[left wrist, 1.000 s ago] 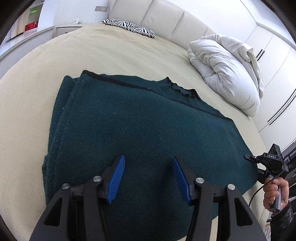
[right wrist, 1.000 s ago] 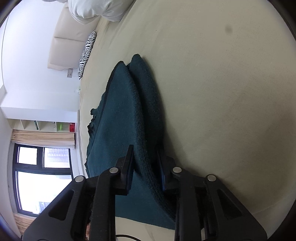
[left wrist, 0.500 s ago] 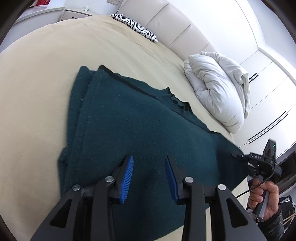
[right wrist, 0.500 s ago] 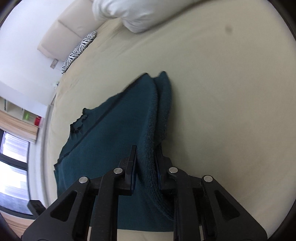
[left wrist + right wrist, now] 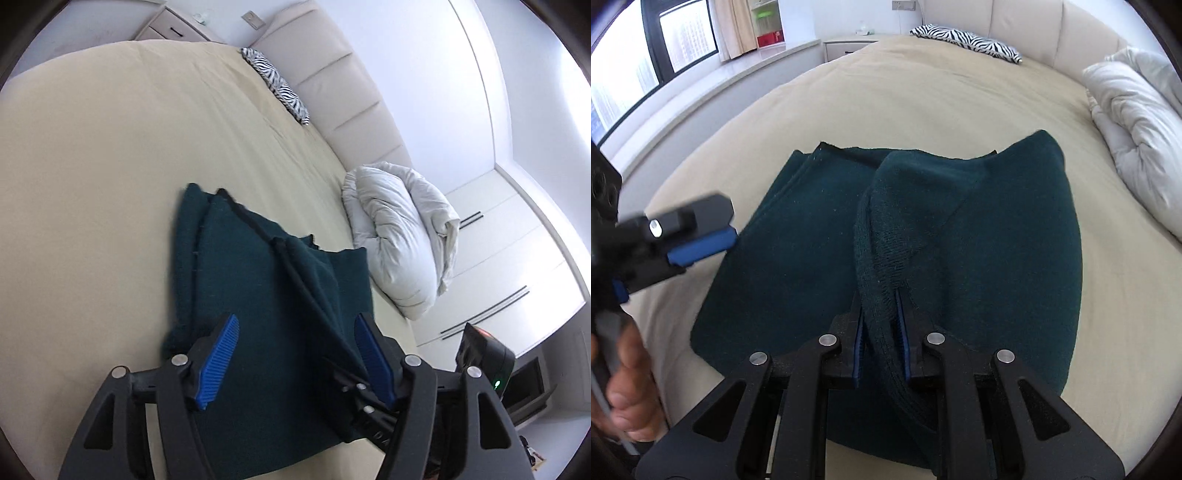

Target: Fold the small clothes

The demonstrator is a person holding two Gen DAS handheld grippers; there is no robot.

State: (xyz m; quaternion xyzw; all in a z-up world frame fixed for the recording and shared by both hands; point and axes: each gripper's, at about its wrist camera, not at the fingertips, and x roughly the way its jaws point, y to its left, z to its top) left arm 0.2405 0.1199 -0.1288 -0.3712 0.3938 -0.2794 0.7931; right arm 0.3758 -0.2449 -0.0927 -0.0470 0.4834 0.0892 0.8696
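A dark teal knitted sweater (image 5: 243, 295) lies on the beige bed (image 5: 92, 166); it also shows in the right wrist view (image 5: 798, 236). My right gripper (image 5: 881, 317) is shut on the sweater's thick edge and holds it lifted, folded over towards the middle. My left gripper (image 5: 295, 354) is open with blue pads above the sweater's near part, holding nothing. The left gripper also shows at the left of the right wrist view (image 5: 687, 236). The right gripper's body appears at the lower right in the left wrist view (image 5: 369, 413).
A white folded duvet (image 5: 402, 236) lies on the bed's right side. A zebra-striped pillow (image 5: 284, 92) rests by the padded headboard (image 5: 343, 85). A window (image 5: 639, 62) and a bedside cabinet (image 5: 846, 44) are to the left. White wardrobes (image 5: 517, 266) stand at the right.
My right gripper has swung the held sweater edge up and over towards the middle. My left gripper has opened wider and risen above the sweater.
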